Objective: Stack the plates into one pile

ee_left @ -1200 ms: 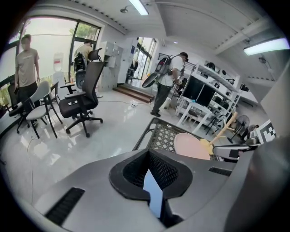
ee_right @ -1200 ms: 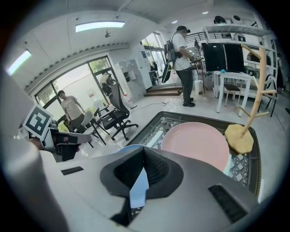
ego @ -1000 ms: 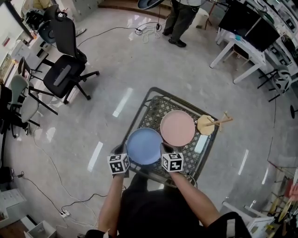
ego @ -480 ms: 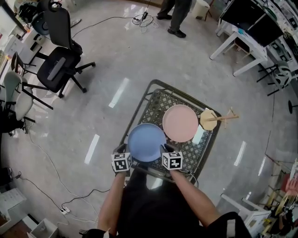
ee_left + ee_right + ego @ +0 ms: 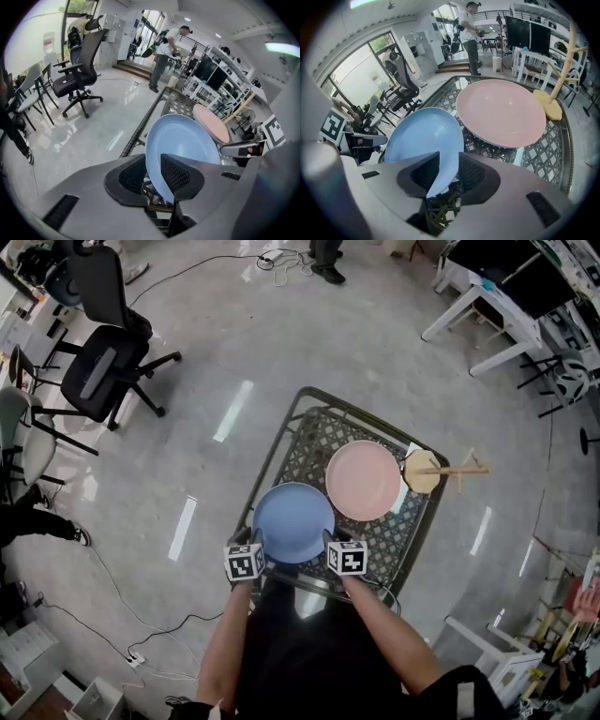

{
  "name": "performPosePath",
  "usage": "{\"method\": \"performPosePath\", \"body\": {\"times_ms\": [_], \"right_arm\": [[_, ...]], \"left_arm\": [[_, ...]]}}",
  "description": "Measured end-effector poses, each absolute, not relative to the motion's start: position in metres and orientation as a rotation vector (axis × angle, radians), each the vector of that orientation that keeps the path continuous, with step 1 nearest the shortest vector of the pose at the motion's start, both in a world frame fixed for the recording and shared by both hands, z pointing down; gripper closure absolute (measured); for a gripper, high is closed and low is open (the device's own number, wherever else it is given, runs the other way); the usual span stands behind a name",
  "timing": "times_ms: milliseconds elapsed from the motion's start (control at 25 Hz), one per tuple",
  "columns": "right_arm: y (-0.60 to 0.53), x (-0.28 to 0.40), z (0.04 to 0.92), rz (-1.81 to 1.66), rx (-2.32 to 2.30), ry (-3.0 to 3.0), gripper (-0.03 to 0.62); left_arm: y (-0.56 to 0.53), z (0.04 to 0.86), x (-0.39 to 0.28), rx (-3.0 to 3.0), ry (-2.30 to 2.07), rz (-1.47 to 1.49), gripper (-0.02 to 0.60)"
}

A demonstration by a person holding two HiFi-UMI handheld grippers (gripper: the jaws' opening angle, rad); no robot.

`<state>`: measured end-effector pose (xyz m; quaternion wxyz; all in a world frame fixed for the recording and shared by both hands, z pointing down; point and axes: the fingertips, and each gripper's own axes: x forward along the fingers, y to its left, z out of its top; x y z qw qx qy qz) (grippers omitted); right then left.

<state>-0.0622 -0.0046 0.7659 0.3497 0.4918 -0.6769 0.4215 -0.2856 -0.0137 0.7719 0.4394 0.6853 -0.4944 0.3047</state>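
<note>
Left claw (image 5: 256, 542) and right claw (image 5: 330, 542) flank the round blue plate (image 5: 293, 521) in the head view. It sits at the near edge of the dark metal lattice desk (image 5: 307, 451), just beside the round pink plate (image 5: 364, 480).

Left gripper view: the jaws have just been opening, and the blue rim sits loose between them.

Right gripper view: the same.

Best to clamp both rims evenly, lift level, then centre the blue plate over the pink.
</note>
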Motion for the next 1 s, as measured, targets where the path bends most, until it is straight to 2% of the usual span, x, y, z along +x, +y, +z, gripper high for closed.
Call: {"method": "performPosePath", "body": {"times_ms": [200, 560, 760, 880, 1000], "right_arm": [[-0.001, -0.055, 0.777, 1.106, 1.261, -1.711, 0.479], [0.019, -0.054, 0.800, 1.177, 1.232, -1.635, 0.479], [0.018, -0.054, 0.808, 1.193, 1.231, -1.603, 0.484], [0.016, -0.057, 0.809, 1.191, 1.220, -1.604, 0.516], [0.016, -0.057, 0.810, 1.190, 1.215, -1.603, 0.522]], "left_arm": [[-0.010, 0.786, -0.286, 1.651, -1.209, 0.762, 0.457], [0.003, 0.802, -0.286, 1.629, -1.173, 0.787, 0.457], [0.005, 0.808, -0.281, 1.626, -1.143, 0.801, 0.483], [0.004, 0.810, -0.276, 1.637, -1.132, 0.829, 0.506], [0.003, 0.811, -0.278, 1.631, -1.132, 0.832, 0.511]]}}
